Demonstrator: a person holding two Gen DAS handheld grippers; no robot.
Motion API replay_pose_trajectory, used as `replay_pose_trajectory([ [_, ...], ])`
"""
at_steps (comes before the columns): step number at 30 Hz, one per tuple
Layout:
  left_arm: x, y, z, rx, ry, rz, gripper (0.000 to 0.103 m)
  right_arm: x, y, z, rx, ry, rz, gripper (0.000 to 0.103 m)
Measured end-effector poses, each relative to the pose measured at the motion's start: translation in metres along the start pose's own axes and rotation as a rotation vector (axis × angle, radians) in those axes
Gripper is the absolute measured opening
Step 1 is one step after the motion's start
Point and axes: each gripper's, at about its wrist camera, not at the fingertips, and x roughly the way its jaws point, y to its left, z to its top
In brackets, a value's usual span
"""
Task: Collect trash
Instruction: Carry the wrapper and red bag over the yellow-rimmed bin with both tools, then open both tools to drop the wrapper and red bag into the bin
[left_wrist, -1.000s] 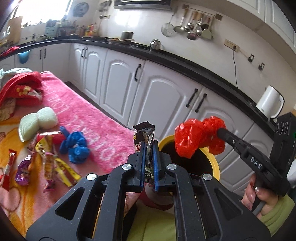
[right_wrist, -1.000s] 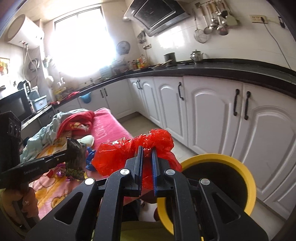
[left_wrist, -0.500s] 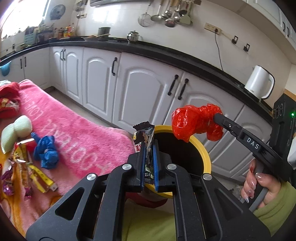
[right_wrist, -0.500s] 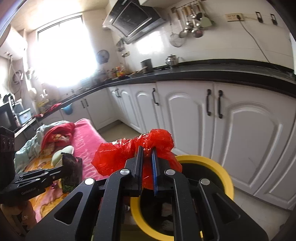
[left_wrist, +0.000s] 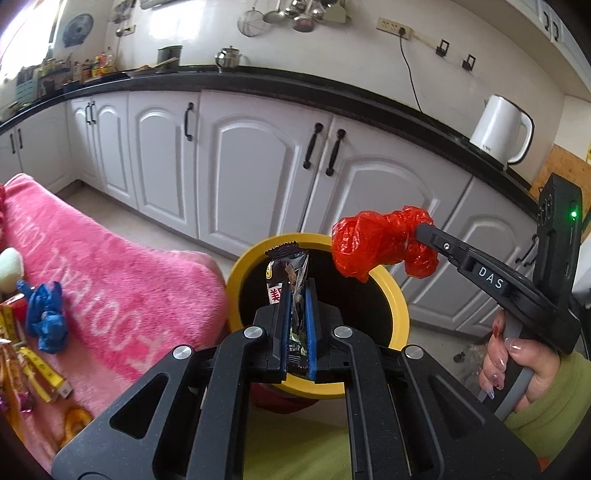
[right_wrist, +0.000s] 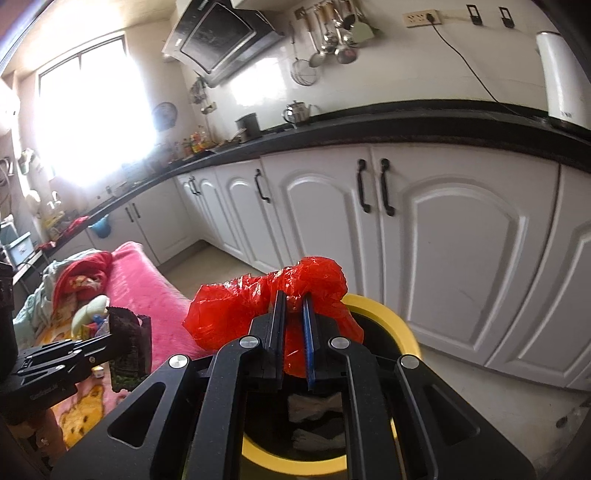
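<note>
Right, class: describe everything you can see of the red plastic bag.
The red plastic bag is thin, glossy, translucent film, crumpled into a wrinkled wad. The right gripper is shut on it, pinching its middle so lumps bulge out on both sides of the fingers. It hangs in the air over the yellow-rimmed bin, touching only the gripper.

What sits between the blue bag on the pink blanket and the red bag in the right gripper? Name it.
In the left wrist view, the left gripper, shut on a dark snack wrapper, over the yellow-rimmed bin, lies between the blue bag and red bag.
</note>
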Motion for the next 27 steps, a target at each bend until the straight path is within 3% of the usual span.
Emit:
replay_pose_trajectory([
  [27, 0.087, -0.011, -0.012, 0.016, 0.155, -0.059, 0.003, 0.04, -0.043, -0.035, 0.086, 0.137, -0.105, 0.008],
])
